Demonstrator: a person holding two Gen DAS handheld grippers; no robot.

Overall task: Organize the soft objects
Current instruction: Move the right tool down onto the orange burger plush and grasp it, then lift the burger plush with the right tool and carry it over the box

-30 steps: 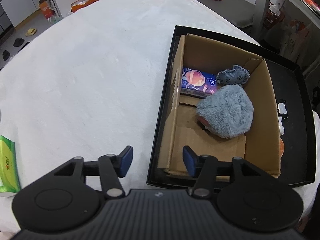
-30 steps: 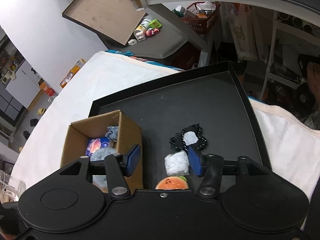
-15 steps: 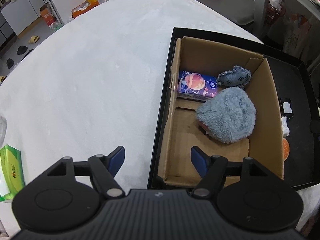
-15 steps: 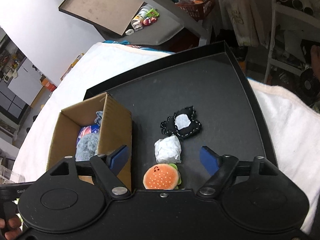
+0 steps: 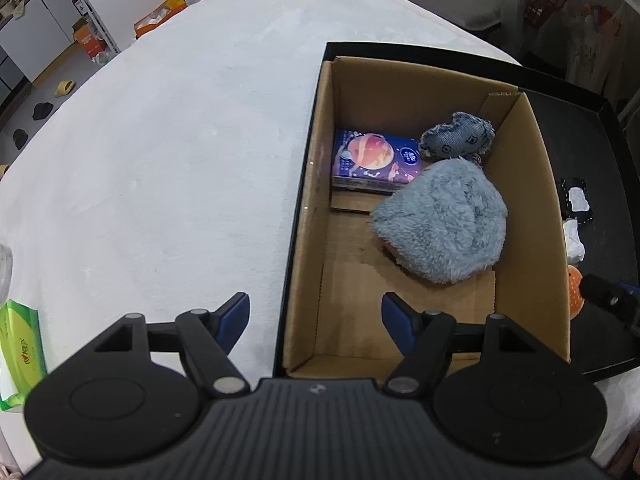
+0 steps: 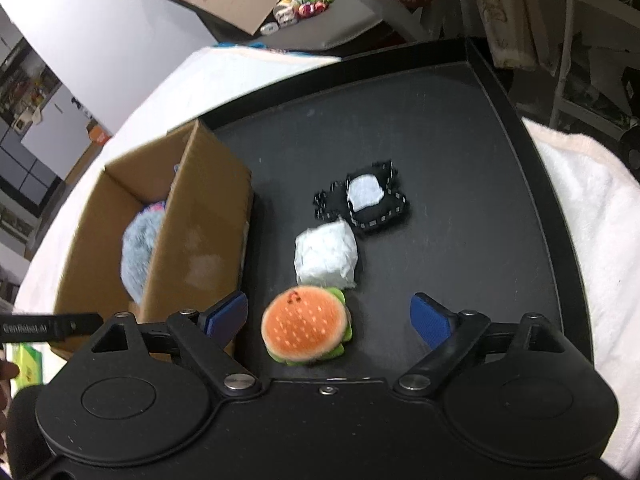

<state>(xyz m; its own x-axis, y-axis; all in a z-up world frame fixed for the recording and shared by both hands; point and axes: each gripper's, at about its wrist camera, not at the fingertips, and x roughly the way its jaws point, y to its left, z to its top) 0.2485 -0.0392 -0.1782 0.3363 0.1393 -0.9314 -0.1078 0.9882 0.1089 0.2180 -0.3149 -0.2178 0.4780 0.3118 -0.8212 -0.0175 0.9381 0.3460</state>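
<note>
An open cardboard box (image 5: 400,92) stands on the left of a black tray (image 6: 480,160). Inside it lie a fluffy grey-blue plush (image 5: 444,220), a denim plush (image 5: 458,136) and a purple tissue pack (image 5: 374,160). My left gripper (image 5: 315,314) hovers open over the box's near left wall, holding nothing. On the tray beside the box lie a burger plush (image 6: 306,324), a white soft pack (image 6: 326,256) and a black plush with a white patch (image 6: 364,200). My right gripper (image 6: 328,316) is low over the burger, its jaws opening, with the burger between the fingers and untouched.
The tray rests on a table covered in white cloth (image 5: 180,140). A green tissue pack (image 5: 20,352) lies near the table's left edge. Shelves, a basket and floor clutter stand beyond the far and right edges.
My right gripper came down toward the tray and its jaws spread wider, so the burger now sits between them. The left jaws also widened; the left hand drifted slightly.
</note>
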